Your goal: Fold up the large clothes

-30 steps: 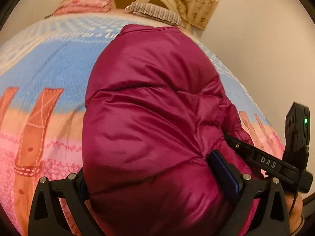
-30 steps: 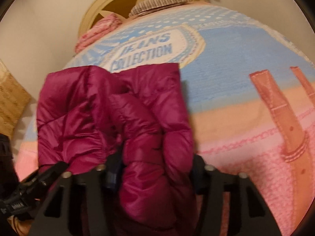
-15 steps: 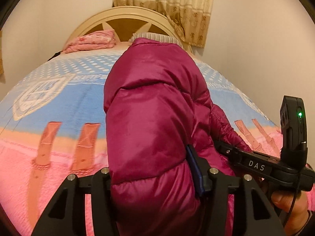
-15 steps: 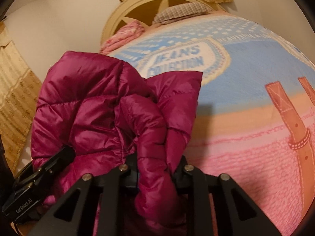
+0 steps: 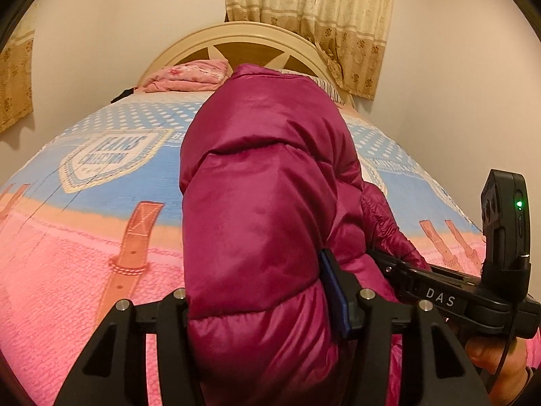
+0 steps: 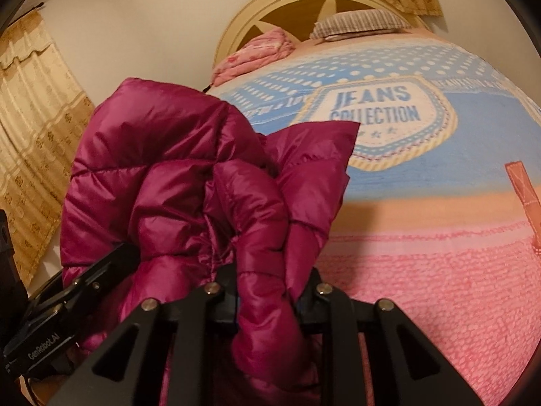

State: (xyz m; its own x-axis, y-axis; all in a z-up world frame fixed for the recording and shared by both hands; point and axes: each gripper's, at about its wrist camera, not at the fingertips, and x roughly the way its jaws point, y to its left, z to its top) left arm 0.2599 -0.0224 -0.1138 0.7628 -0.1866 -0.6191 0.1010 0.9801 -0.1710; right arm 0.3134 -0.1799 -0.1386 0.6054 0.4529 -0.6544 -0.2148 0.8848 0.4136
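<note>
In the left wrist view, a beige curtain [image 5: 15, 77] is seen at the far left edge against the pale wall. The bed [image 5: 84, 270] is covered by a bedspread [image 5: 111, 182] printed in pink, peach and blue, with a badge and brown strap shapes. A crumpled pink blanket [image 5: 189, 76] is laid at the head, in front of the cream headboard [image 5: 206, 42]. The magenta puffer jacket [image 5: 263, 203] is held up above the bed in the middle of the view, and a thick fold of it is clamped between the two fingers of the left claw [image 5: 263, 308], which is narrowed onto the fabric. A second curtain [image 5: 338, 17] is hung behind the headboard. At the right, the right claw's body [image 5: 449, 299], marked "DAS", is seen just beside the jacket, with a green light lit on its upright black part.

In the right wrist view, a curtain [image 6: 33, 142] is seen at the left, and the left claw's body [image 6: 50, 331] is pressed against the jacket [image 6: 162, 176]. The bunched, quilted fabric is gripped by the right claw [image 6: 267, 291], closed down on a fold. To the right, the bedspread's badge [image 6: 375, 118], lettered "JEANS COLLECTION", is shown, with a striped pillow [image 6: 358, 23] at the head of the bed.
</note>
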